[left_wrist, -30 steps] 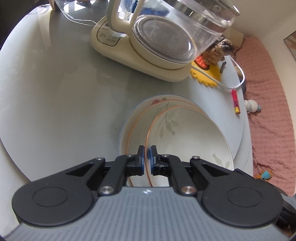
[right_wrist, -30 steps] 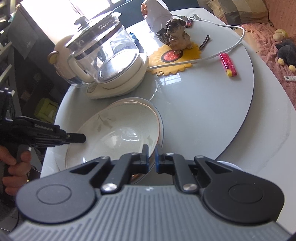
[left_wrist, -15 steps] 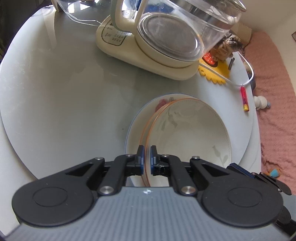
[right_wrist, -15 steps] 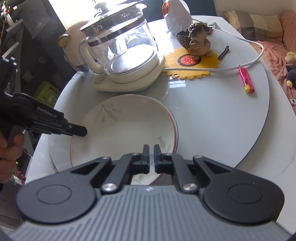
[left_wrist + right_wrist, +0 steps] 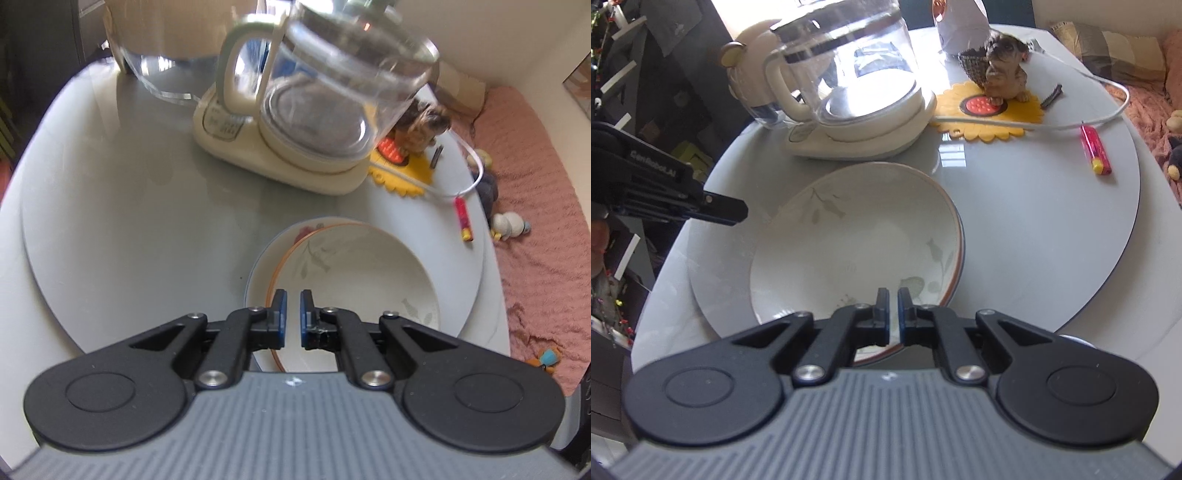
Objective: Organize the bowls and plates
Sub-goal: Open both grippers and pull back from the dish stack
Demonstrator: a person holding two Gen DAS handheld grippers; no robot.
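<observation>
A white leaf-patterned bowl [image 5: 362, 273] with an orange rim sits nested in a second white dish [image 5: 258, 273] with a bluish rim on the grey turntable. My left gripper [image 5: 290, 310] is slightly open, lifted just above the bowl's near rim, holding nothing. In the right wrist view the same bowl [image 5: 857, 251] lies just ahead; my right gripper [image 5: 893, 310] is shut on its near rim. The left gripper [image 5: 716, 210] shows there at the left, clear of the bowl.
A glass kettle on a cream base [image 5: 314, 122] stands behind the bowls. A dog figurine on a yellow sunflower mat [image 5: 993, 110], a white cable [image 5: 1108, 118], a red lighter [image 5: 1097, 155] and a hair clip lie at the right. The turntable's edge [image 5: 48, 258] is at the left.
My left gripper has opened, let go of the bowl's rim and pulled back. The bowl has settled flat into the dish beneath. The right gripper stays shut on the rim.
</observation>
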